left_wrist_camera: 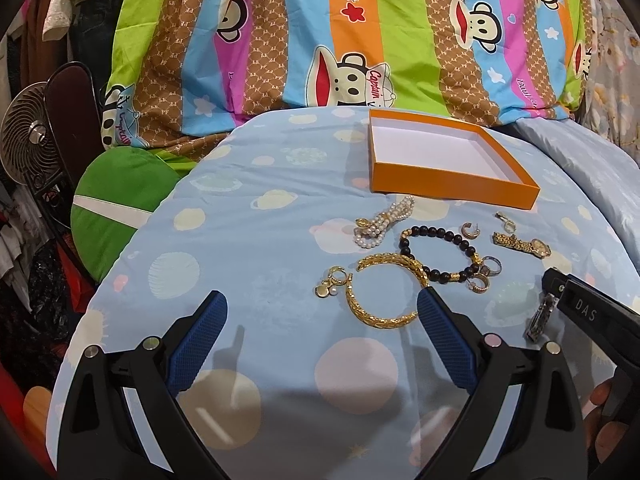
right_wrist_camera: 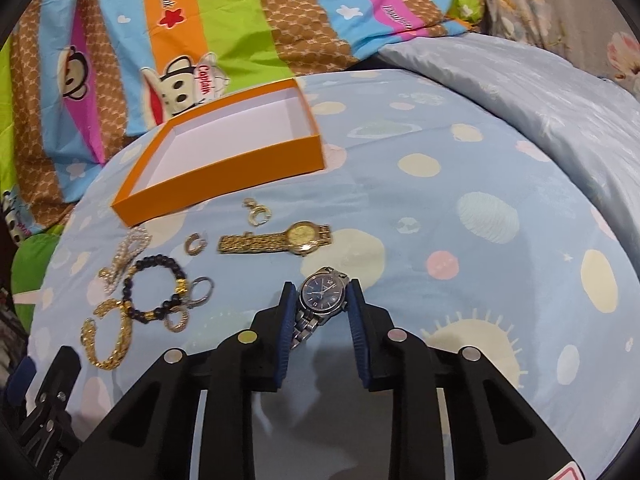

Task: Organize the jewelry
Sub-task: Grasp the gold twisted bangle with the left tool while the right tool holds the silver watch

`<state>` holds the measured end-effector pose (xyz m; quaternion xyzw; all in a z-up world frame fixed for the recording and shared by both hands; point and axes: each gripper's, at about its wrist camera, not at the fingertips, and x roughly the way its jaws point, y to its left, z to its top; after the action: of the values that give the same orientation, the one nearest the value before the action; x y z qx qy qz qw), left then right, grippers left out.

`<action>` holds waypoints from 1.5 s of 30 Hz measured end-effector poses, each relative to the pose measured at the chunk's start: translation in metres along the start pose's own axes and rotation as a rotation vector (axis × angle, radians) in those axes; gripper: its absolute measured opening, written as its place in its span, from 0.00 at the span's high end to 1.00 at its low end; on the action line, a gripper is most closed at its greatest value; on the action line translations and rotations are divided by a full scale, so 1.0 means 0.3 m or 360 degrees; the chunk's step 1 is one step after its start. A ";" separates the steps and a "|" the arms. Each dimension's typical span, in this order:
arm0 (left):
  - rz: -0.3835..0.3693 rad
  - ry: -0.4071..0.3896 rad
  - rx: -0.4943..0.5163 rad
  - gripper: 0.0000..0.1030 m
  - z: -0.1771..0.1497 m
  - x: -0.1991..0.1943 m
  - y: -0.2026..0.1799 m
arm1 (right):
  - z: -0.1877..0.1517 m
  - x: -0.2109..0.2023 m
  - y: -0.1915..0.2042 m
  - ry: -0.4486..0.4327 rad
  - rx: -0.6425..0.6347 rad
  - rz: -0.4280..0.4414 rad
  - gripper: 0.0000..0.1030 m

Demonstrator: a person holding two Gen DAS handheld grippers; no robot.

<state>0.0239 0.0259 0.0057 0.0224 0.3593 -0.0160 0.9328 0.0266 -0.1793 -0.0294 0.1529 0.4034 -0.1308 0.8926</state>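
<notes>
An empty orange box (left_wrist_camera: pixel 456 182) with a white inside lies on the blue bedsheet. In front of it are a pearl bracelet (left_wrist_camera: pixel 384 224), a black bead bracelet (left_wrist_camera: pixel 440 252), a gold bangle (left_wrist_camera: pixel 384 292), a gold watch (left_wrist_camera: pixel 522 243) and several small earrings. My left gripper (left_wrist_camera: pixel 322 308) is open over the sheet, its right pad beside the bangle and nothing between its jaws. My right gripper (right_wrist_camera: pixel 322 288) is shut on a silver watch (right_wrist_camera: pixel 320 294) with a blue dial, the pads against both sides of its case. The gold watch (right_wrist_camera: pixel 276 240) lies just beyond it.
A bright cartoon-print quilt (left_wrist_camera: pixel 320 40) is piled behind the box. A green cushion (left_wrist_camera: pixel 120 196), a fan (left_wrist_camera: pixel 28 128), a dark chair back and hanging clothes stand at the left. A pale blue blanket (right_wrist_camera: pixel 520 92) rises at the right. A hand shows at the lower right of the left wrist view.
</notes>
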 end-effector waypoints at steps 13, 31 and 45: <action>-0.0017 -0.0008 0.0009 0.09 0.000 -0.009 -0.006 | -0.005 -0.070 -0.001 -0.0076 -0.0040 0.0166 0.76; -0.0276 0.0175 -0.0024 0.10 0.022 0.035 0.071 | 0.024 -0.154 -0.044 -0.0178 -0.0158 0.0197 0.76; -0.0294 0.0284 0.0119 0.37 0.033 0.140 -0.063 | 0.022 -0.105 -0.045 -0.0134 -0.0154 0.0236 0.76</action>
<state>0.0607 0.0059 -0.0159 0.0255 0.4407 -0.1131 0.8902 0.0060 -0.1906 -0.0036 0.1333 0.3591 -0.0511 0.9223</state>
